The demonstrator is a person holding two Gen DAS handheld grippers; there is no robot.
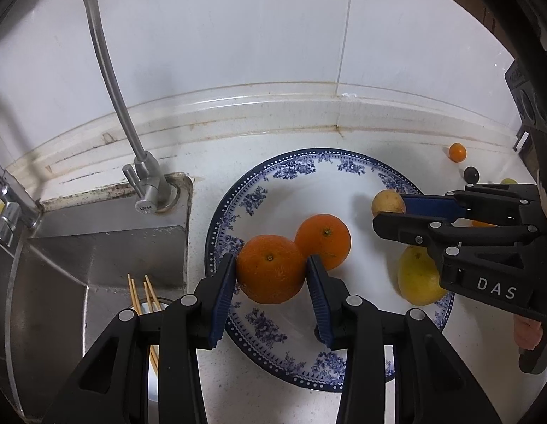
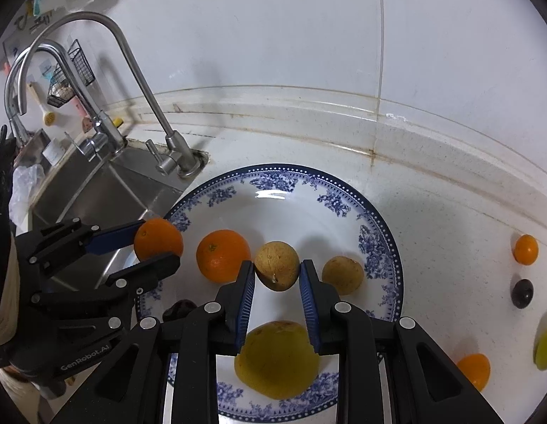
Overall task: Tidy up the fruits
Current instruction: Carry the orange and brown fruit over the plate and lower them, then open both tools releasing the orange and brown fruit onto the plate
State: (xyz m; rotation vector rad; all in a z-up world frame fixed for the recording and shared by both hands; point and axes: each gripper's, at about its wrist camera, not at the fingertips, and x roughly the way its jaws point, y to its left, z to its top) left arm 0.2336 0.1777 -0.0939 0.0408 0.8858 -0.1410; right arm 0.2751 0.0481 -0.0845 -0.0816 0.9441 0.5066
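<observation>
Both grippers over the blue-patterned plate (image 2: 381, 233), each carrying fruit. Left gripper (image 1: 271, 275) has its pads closed on an orange (image 1: 270, 268) at the plate's sink-side edge, just beside a second orange (image 1: 323, 240) that sits on the plate. Right gripper (image 2: 277, 275) is clamped, jaws narrow, on a small tan round fruit (image 2: 277, 265) above plate centre, between the second orange and another tan fruit (image 2: 342, 275) already on the plate. A big yellow-green fruit (image 2: 277, 360) lies at the plate's near edge under the right gripper.

Step looks like setting both fruits down on the plate. To do it well: lower each until it touches the plate before opening, pick bare spots so neighbours don't get knocked, open slowly since round fruit rolls, keep the two grippers apart.

More fruit is off the plate on the counter to its right: small orange one (image 2: 526, 249), dark round one (image 2: 522, 293), a green one (image 2: 545, 348) and an orange one (image 2: 473, 371) both cut off by the frame or gripper. Can't tell if the held fruits touch the plate yet. Dark thing (image 2: 178, 309) at the plate's left rim is half hidden, unclear
</observation>
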